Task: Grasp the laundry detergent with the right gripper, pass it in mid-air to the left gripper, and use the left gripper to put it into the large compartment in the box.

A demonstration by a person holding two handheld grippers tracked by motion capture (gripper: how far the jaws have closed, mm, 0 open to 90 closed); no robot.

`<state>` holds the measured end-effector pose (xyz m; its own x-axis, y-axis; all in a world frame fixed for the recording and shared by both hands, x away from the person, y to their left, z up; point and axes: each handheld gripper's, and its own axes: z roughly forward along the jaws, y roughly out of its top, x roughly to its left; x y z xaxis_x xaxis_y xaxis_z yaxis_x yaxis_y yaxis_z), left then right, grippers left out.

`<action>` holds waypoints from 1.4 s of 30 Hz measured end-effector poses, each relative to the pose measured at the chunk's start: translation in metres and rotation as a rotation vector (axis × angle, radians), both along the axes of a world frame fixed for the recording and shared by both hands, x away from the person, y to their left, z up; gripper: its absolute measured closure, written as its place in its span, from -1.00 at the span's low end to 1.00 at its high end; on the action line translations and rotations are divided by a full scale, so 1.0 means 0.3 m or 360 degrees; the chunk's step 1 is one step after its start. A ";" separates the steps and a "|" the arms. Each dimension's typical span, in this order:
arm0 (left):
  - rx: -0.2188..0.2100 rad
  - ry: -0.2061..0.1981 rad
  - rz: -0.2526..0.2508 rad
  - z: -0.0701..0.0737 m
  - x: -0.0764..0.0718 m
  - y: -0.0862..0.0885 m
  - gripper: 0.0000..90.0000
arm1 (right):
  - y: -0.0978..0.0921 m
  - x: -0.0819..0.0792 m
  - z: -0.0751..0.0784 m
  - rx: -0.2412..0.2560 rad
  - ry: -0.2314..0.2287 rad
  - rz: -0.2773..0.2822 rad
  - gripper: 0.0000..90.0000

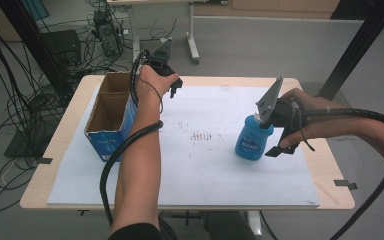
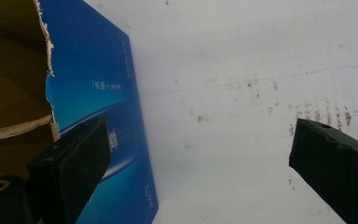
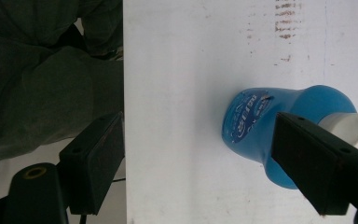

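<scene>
Blue plastic bottle [image 1: 252,139] with a white cap stands upright on the white board [image 1: 220,170], right against the far jaw of the right claw [image 3: 214,163], which is spread wide and not gripping anything. I'd slide it over so both jaws straddle the body, then squeeze low and square. Left claw [image 2: 196,163] is spread too, empty, its near jaw just beside the open blue cardboard box [image 1: 111,117].

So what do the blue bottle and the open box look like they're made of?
Blue bottle: looks like glossy moulded plastic with a smooth sheen, a printed label and a white cap. Open box: corrugated cardboard, judging by the raw brown inside and ragged torn edge; its outside carries a smooth blue print.
</scene>
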<state>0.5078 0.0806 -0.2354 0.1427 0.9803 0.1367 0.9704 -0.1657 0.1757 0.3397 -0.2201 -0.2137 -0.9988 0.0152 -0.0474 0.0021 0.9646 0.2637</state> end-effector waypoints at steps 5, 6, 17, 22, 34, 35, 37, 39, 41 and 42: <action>-0.0004 0.0000 -0.0002 0.001 -0.004 -0.007 -0.87 | -0.009 -0.006 0.004 0.0000 -0.0007 -0.0006 -0.61; -0.0001 0.0000 -0.0007 0.002 -0.005 -0.007 -0.87 | -0.013 -0.008 0.004 0.0002 -0.0009 -0.0011 -0.61; 0.0003 -0.0015 -0.0001 0.019 -0.016 0.005 -0.87 | -0.102 -0.008 0.000 0.0027 -0.0028 -0.0127 -0.61; 0.0003 -0.0018 -0.0006 0.021 -0.017 0.012 -0.87 | -0.166 0.003 -0.015 0.0045 -0.0033 -0.0208 -0.61; 0.0000 -0.0015 -0.0027 0.011 -0.007 -0.003 -0.87 | -0.305 0.044 -0.067 0.0136 -0.0071 -0.0399 -0.64; 0.0000 -0.0015 -0.0027 0.011 -0.007 -0.003 -0.87 | -0.305 0.044 -0.067 0.0136 -0.0071 -0.0399 -0.64; 0.0002 -0.0013 -0.0033 0.009 -0.006 -0.003 -0.87 | -0.328 0.053 -0.083 0.0162 -0.0077 -0.0435 -0.65; 0.0006 -0.0011 -0.0035 0.009 -0.005 -0.003 -0.87 | -0.350 0.060 -0.101 0.0196 -0.0080 -0.0472 -0.67; 0.0009 -0.0010 -0.0036 0.010 -0.004 -0.002 -0.87 | -0.369 0.067 -0.120 0.0233 -0.0082 -0.0506 -0.69; 0.0009 -0.0013 -0.0035 0.011 -0.004 -0.002 -0.87 | -0.385 0.075 -0.141 0.0267 -0.0086 -0.0537 -0.70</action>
